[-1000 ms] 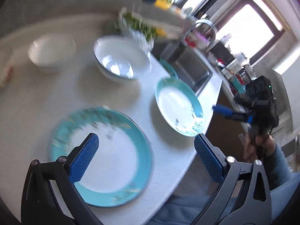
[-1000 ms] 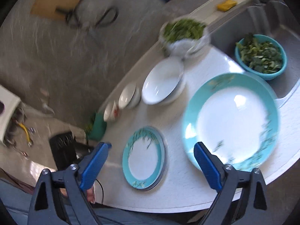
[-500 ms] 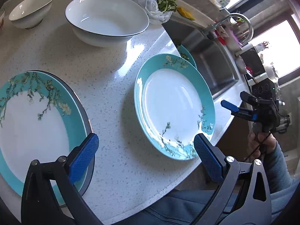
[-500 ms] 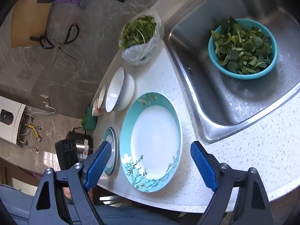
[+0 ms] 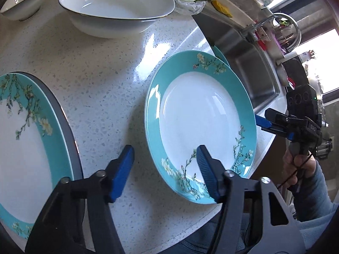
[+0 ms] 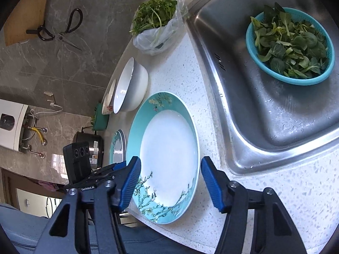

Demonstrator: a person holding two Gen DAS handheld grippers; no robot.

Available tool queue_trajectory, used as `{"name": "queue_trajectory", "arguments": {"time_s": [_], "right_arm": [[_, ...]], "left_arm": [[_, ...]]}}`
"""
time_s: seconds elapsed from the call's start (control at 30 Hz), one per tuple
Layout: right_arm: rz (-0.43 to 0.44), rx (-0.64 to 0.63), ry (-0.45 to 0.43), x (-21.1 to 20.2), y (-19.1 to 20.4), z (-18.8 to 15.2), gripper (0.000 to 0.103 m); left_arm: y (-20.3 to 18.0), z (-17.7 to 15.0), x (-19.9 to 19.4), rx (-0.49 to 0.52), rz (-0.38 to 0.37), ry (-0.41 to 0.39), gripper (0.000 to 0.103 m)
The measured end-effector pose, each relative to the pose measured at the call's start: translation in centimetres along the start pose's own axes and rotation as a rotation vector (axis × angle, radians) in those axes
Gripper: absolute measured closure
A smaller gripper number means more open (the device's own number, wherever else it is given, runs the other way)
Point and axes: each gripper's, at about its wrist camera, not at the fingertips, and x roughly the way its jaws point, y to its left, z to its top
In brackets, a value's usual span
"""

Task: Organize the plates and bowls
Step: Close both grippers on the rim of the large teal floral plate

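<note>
Speckled white tabletop beside sink. Teal-rimmed plate lies near its front edge. Left claw and right claw closing, gripping nothing; each should seat squarely on opposite rims before lifting.

wall: grey marble | counter: white speckled | window: bright

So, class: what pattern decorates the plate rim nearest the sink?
Turquoise rim with pale blossom branches; clearest in the left wrist view.
</note>
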Motion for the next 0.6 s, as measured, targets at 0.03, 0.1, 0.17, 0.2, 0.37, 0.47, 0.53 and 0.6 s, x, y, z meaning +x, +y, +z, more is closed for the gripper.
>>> {"name": "queue_trajectory", "arguments": {"time_s": [0.03, 0.1, 0.17, 0.2, 0.37, 0.47, 0.53, 0.6], "right_arm": [[-0.002, -0.004, 0.003, 0.1, 0.0, 0.1, 0.042], [-0.009, -0.011, 0.008, 0.2, 0.0, 0.3, 0.045], [-0.026, -0.015, 0.018, 0.3, -0.1, 0.5, 0.051], [-0.036, -0.014, 0.024, 0.4, -0.2, 0.5, 0.056], [-0.077, -0.011, 0.044, 0.8, -0.6, 0.7, 0.073], [-0.108, -0.009, 0.052, 1.0, -0.9, 0.9, 0.085], [-0.127, -0.008, 0.059, 1.2, -1.0, 1.0, 0.092], [-0.137, -0.004, 0.066, 1.3, -1.1, 1.0, 0.093]], "left_arm": [[0.0, 0.2, 0.3, 0.001, 0.004, 0.004, 0.049], [-0.1, 0.4, 0.5, 0.002, 0.001, -0.002, 0.054], [0.1, 0.4, 0.5, 0.0, -0.004, -0.001, 0.062], [0.1, 0.5, 0.6, -0.004, -0.01, -0.001, 0.066], [-0.1, 0.6, 0.7, 0.011, 0.028, 0.001, 0.081], [0.2, 0.7, 0.6, -0.004, 0.038, -0.003, 0.087], [0.3, 0.6, 0.5, -0.003, 0.043, -0.006, 0.087], [0.2, 0.6, 0.5, -0.002, 0.044, -0.009, 0.089]]}}
